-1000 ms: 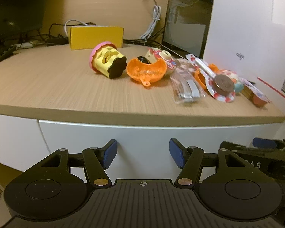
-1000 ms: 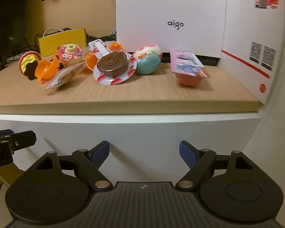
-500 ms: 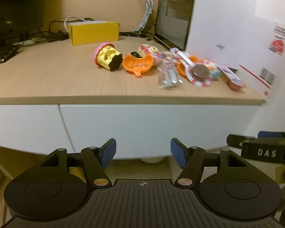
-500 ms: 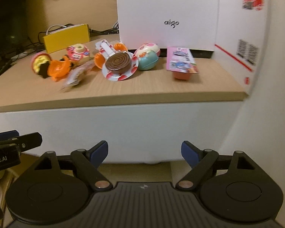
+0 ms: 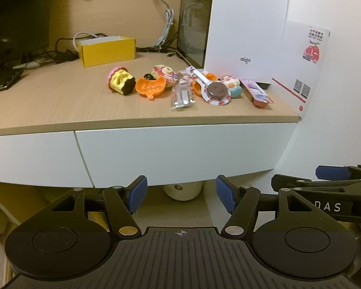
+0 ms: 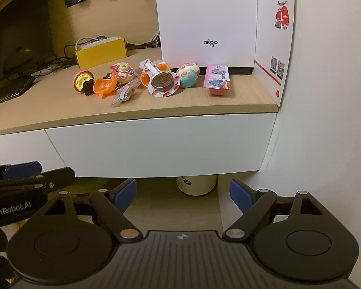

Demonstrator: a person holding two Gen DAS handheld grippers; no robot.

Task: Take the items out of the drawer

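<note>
Holding both grippers below closed drawer front, well back from it. My left gripper spread wide, empty; right gripper same. Two drawer fronts ahead. On desktop above: toys in row, one yellow box.

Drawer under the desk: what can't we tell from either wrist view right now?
- White flat-fronted drawer: closed in both views, so its front hides whatever is inside.
- Cream round container under the desk: the drawer's lower edge cuts off its top in both views.
- Small print on the white cardboard box: too small to read.
- Left gripper and right gripper: open, empty.
</note>
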